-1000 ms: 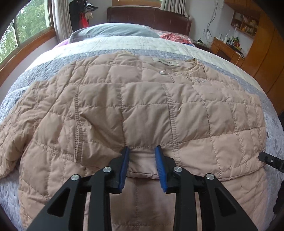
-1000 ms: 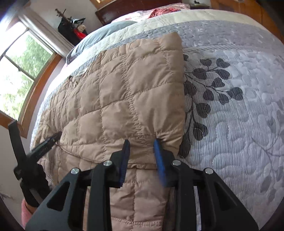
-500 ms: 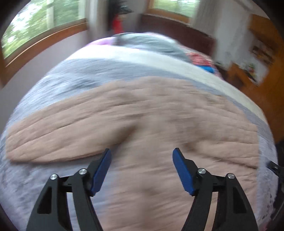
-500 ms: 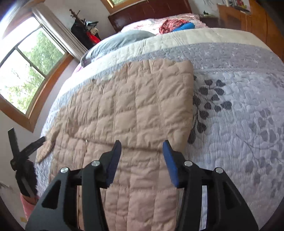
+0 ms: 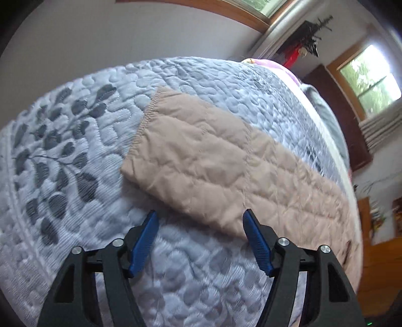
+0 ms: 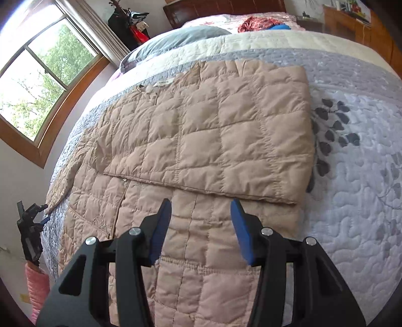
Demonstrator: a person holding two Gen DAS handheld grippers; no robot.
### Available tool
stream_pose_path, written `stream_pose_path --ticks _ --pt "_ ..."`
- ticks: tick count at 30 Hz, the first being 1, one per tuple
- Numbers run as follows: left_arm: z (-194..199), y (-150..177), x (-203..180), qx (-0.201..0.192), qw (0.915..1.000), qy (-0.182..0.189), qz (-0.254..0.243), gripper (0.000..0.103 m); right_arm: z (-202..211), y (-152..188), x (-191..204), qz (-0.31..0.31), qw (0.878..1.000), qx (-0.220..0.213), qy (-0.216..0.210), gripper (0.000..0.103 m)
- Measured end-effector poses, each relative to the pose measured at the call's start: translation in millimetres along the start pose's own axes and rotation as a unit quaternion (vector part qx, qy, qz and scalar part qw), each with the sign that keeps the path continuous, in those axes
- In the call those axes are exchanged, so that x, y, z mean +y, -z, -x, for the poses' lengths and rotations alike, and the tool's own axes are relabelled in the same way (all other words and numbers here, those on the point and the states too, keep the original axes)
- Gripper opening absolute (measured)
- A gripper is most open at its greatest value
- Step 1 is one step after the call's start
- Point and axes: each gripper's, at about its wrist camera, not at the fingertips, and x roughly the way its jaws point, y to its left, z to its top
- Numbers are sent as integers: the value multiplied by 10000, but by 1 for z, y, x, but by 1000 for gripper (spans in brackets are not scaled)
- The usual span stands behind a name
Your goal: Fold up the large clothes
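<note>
A beige quilted jacket (image 6: pixel 201 140) lies spread on the bed, its right side folded over the middle with a straight lower edge. My right gripper (image 6: pixel 201 201) hovers open just below that folded edge, with nothing gripped. In the left wrist view one sleeve (image 5: pixel 213 161) stretches flat across the bedspread, cuff toward the upper left. My left gripper (image 5: pixel 200 213) hangs over the sleeve's near edge; its jaws are closing but still wide, and the pads press on nothing. The left gripper (image 6: pixel 32 216) also shows at the bed's left side, near the sleeve end.
The bed carries a pale grey quilted bedspread (image 6: pixel 351 201) with dark leaf prints. Pillows (image 6: pixel 181 37) and a dark headboard (image 6: pixel 226 7) lie beyond the jacket. A window (image 6: pixel 37 83) is on the left wall, wooden cabinets (image 6: pixel 351 22) at the far right.
Both grippers let go of the jacket's folded edge and opened. The left one swung far left to the outstretched sleeve and rolled; the right one pulled back and rose slightly.
</note>
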Motion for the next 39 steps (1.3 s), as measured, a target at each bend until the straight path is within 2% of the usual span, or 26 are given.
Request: stream_pose_path --ticks 2,5,7,10,12,16,18,21,24,25,27,30,34,37,39 --pt "-4 -7 8 -79 9997 147 183 61 -6 2 2 20 10000 51 71 49" --pt "-11 -18 17 -175 9987 297 387 44 -10 3 3 38 9998 100 149 49" --pt "-14 -22 23 -218 9975 323 597 22 -11 3 3 23 9998 93 186 49" --pt "-17 -26 30 -203 9952 537 789 7 -13 3 1 -36 9998 91 200 49" --pt "-18 -27 32 -227 9945 617 809 5 -15 4 1 -34 9996 108 251 49" --pt "-6 -23 19 -498 9958 551 539 4 -14 10 0 -32 9995 125 285 49" --pt "4 -21 6 -683 9951 609 371 4 -11 12 0 -28 9993 136 336 49" --pt "27 -10 -31 -985 9917 818 -133 3 -7 18 4 63 9986 152 503 49" --pt "47 9 -85 -1157 9843 1082 -781 3 -3 21 10 136 9986 124 494 49" --pt "52 22 -114 -1194 9797 1157 -1120 3 -2 22 11 149 9986 114 487 49" --pt "53 40 -150 -1166 9731 1253 -1541 3 -1 24 14 147 9987 104 486 49" --pt "46 82 -215 -972 9580 1438 -2281 3 -1 27 17 145 9987 118 478 49" --pt "27 145 -295 -677 9320 1686 -3137 3 -5 30 17 75 9989 135 443 49" --pt "15 179 -328 -468 9196 1773 -3476 3 -7 30 15 35 9989 159 442 49" --pt "5 196 -346 -313 9145 1814 -3604 3 -10 32 15 37 9988 184 462 49"
